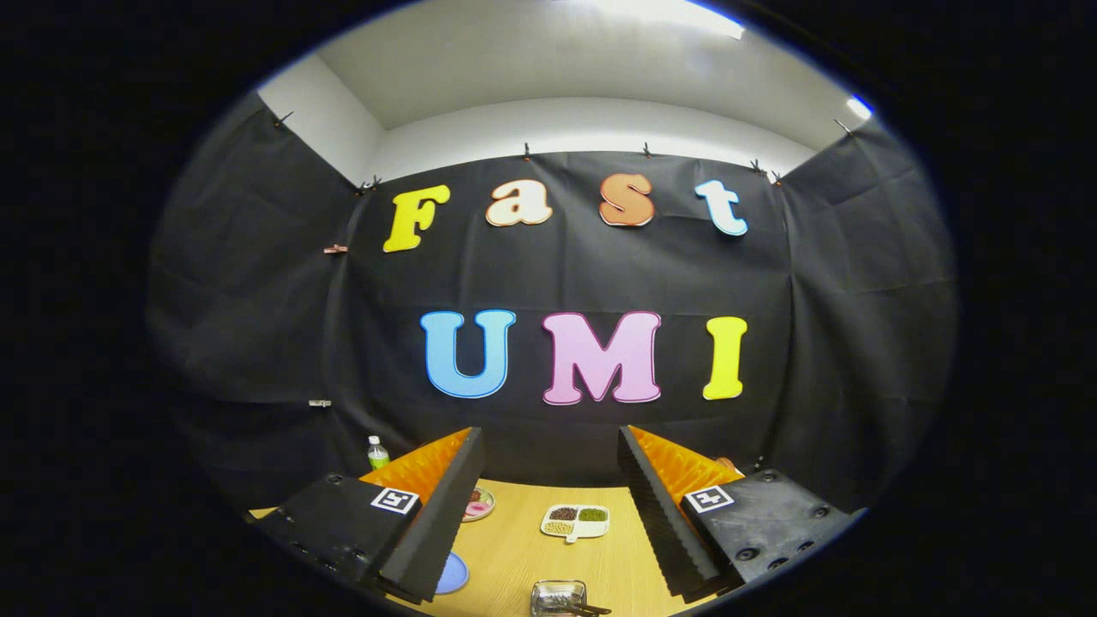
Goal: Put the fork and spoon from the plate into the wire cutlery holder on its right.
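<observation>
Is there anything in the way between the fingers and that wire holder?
No, nothing visible. The gripper is open, and the wire holder sits on the bare wooden table between the fingers, near their base. The divided snack dish lies farther off.

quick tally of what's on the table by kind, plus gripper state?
Bottles: 1, a green-labelled bottle beyond the left finger
Small round dishes: 2, a pink-rimmed dish and a blue dish
Divided trays: 1, a white tray with dark and green fillings
Clear containers: 1, a container with dark utensils, between the fingers
Total: 5
Gripper: open, holding nothing.
</observation>
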